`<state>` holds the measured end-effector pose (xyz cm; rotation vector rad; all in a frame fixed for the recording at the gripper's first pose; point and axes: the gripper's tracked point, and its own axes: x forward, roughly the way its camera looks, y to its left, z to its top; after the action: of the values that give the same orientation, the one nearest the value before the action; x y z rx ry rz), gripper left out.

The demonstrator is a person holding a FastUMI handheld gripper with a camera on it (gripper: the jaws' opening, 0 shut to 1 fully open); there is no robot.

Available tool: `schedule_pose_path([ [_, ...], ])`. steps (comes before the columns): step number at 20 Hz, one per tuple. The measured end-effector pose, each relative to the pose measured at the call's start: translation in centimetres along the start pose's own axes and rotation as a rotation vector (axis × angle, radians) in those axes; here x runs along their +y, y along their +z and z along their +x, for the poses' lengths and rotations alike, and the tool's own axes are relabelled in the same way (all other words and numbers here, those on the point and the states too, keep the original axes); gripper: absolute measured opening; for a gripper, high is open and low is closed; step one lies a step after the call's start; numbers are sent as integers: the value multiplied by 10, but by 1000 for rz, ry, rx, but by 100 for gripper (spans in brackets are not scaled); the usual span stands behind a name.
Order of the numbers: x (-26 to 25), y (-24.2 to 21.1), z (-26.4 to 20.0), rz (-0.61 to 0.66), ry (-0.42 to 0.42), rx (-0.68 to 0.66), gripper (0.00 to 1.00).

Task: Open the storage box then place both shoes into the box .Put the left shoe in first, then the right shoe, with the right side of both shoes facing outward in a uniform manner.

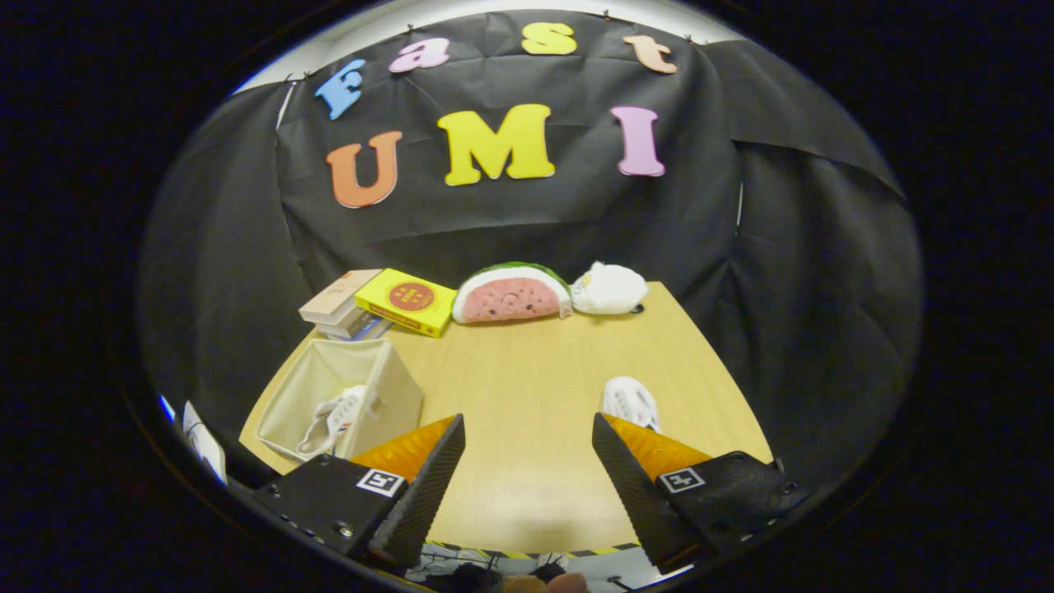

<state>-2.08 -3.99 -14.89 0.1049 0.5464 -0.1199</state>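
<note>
An open cream fabric storage box (395,387) stands on the wooden table (527,362), left of my fingers and a little beyond the left one. One white shoe (336,418) lies inside it. The other white shoe (631,402) rests on the table just beyond my right finger, partly hidden by it. My gripper (529,435) hangs above the table's near part, open wide, with nothing between its fingers.
At the table's far edge lie a stack of books (342,306), a yellow book (407,301), a watermelon-slice plush (511,295) and a white plush (609,289). Black cloth walls the booth behind. The table's near edge carries striped tape (527,550).
</note>
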Motion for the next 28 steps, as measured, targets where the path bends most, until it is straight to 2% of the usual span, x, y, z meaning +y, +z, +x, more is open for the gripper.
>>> schedule_pose_path([
  [4, -92, -31, 24, -15, -65, 64, 96],
  [7, -134, -54, 59, -41, -83, 109, 96],
  [11, -156, -86, 116, -55, -70, 185, 96],
  [17, -163, -96, 179, -63, -43, 219, 95],
  [19, -161, -94, 189, -66, -34, 224, 87],
  [26, -155, -103, 217, -37, -31, 285, 30],
  [27, -154, -103, 215, -38, -33, 294, 30],
  [28, -165, -105, 214, -50, -81, 306, 30],
])
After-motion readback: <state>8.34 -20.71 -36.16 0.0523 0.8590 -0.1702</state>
